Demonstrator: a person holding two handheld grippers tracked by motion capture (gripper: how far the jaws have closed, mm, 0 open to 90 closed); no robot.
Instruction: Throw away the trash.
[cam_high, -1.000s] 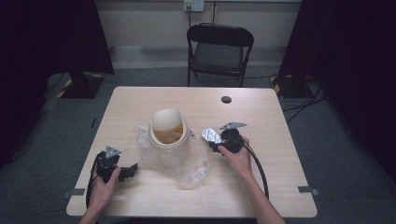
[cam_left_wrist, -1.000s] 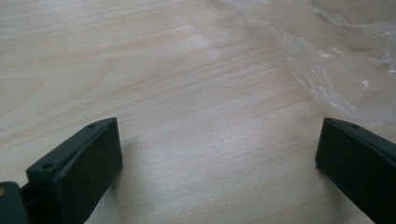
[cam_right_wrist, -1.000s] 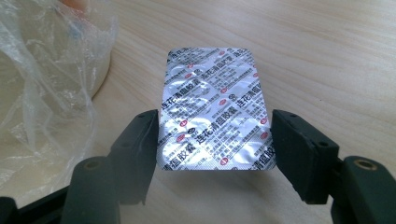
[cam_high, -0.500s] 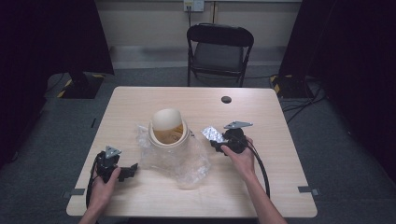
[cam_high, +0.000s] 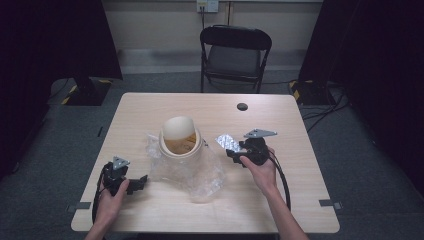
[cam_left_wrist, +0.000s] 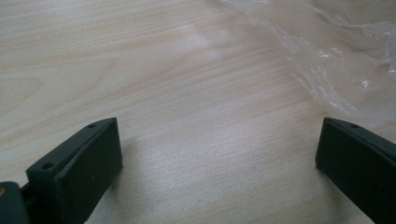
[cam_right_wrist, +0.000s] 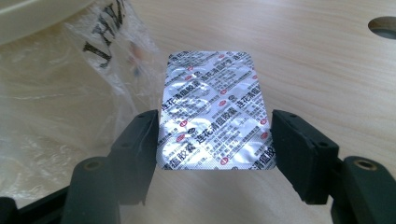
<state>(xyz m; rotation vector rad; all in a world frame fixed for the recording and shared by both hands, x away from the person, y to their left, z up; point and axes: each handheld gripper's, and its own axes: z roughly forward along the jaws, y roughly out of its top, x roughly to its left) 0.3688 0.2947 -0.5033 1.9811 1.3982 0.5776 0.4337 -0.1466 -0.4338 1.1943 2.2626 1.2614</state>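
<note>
Item: foil blister pack (cam_right_wrist: 212, 109), being pinched by its two long edges between the jaws of the right gripper (cam_right_wrist: 212, 140) and carried flat above the table (cam_high: 280, 200), just beside the lidded cream container (cam_high: 179, 137) sitting in its clear plastic bag (cam_high: 192, 170), apparently heading into one of them. Left gripper (cam_left_wrist: 219, 154) is resting spread wide and empty on the pale wood near the bag's edge, probably waiting to steady it. Surroundings: a black folding chair (cam_high: 235, 55) is standing behind the table on grey carpet, dark curtains hanging at both sides.
</note>
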